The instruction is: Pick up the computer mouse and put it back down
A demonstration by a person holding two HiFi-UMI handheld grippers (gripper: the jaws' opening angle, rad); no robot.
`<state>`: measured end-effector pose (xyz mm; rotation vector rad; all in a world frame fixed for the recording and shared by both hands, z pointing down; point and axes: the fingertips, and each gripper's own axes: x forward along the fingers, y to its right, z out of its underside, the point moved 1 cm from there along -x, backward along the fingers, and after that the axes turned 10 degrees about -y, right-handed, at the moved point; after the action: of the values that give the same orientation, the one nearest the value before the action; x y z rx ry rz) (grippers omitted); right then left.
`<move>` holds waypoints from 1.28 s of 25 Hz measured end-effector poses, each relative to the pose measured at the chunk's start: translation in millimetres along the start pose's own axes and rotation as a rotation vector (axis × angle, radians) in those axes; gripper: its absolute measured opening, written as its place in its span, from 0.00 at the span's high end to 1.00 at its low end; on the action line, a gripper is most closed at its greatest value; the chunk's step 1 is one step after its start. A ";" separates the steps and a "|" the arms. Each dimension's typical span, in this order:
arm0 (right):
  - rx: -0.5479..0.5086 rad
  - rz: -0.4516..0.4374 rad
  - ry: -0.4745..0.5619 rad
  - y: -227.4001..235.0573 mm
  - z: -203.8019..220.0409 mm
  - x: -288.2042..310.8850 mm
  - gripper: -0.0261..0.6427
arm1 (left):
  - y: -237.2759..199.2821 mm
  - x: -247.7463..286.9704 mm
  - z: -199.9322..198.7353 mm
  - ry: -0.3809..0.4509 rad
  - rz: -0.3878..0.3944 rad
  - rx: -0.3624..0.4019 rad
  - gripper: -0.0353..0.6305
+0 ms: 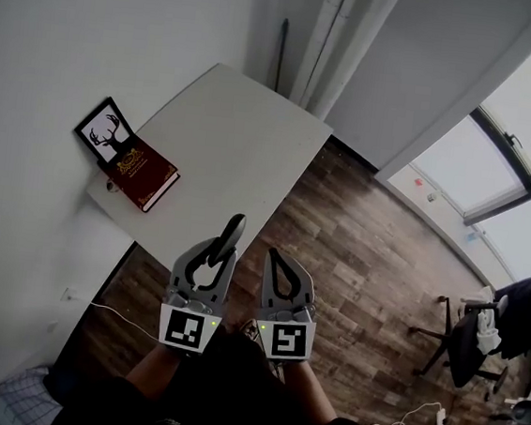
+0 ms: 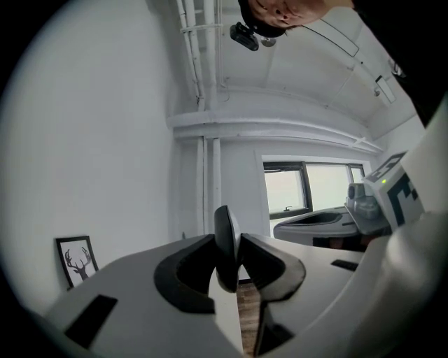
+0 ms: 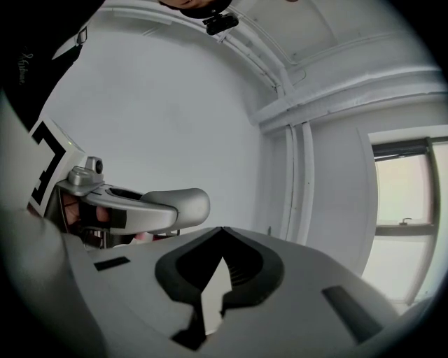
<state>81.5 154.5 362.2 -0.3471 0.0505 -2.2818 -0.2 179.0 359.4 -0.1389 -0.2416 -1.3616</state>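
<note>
Along the tabletop's [image 1: 235, 147] left edge a framed deer picture [image 1: 104, 130] leans on the wall. A red book [image 1: 143, 174] lies just beside it, towards the near left corner. The rest of the white surface shows nothing else on it.

The left tongs [image 1: 212, 253] are at the near edge and hold the computer mouse [image 1: 232, 230]. In the left gripper view the jaws stand narrow and both pads press on the dark mouse [image 2: 225, 248], which sits edge-on and upright between them. No view shows it resting on anything, so it looks lifted off the tabletop. In the head view it lies about over the near edge, with the wooden floor [image 1: 354, 263] below the tongs.

The right tongs [image 1: 275, 255] hang just beside the left ones. Their jaws are closed tip to tip with nothing between them [image 3: 222, 228].

By this showing, the pick-up is done. What remains is to carry the mouse back over the tabletop, set it down flat and let go.
</note>
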 end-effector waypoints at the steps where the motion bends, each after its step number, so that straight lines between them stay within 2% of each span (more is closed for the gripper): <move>1: 0.001 0.000 -0.003 -1.1 0.5 0.1 0.93 | -0.8 -0.8 1.1 -0.002 0.005 -0.003 0.78; 5: 0.003 0.000 -0.016 -4.0 5.3 3.6 0.93 | -4.2 -2.5 7.4 -0.011 0.009 0.025 0.78; 12: 0.015 0.010 -0.041 -10.7 7.5 20.7 0.93 | -15.1 -3.3 13.0 -0.026 0.025 0.026 0.78; 18: -0.002 0.019 -0.041 -27.6 -0.3 44.8 0.93 | -34.5 2.2 16.4 -0.020 0.055 0.017 0.78; 22: -0.035 0.023 -0.072 -25.7 1.2 54.3 0.93 | -37.8 13.4 19.3 -0.026 0.071 -0.016 0.78; 29: -0.014 -0.006 -0.103 19.9 18.3 69.4 0.93 | -29.5 50.5 29.8 -0.070 0.007 -0.060 0.78; 32: -0.027 -0.052 -0.077 48.0 23.2 83.3 0.93 | -25.4 77.8 32.9 -0.090 -0.057 -0.072 0.78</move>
<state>69.6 62.7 396.8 -0.4553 0.0338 -2.3182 -13.4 107.7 409.7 -0.2559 -0.2737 -1.4227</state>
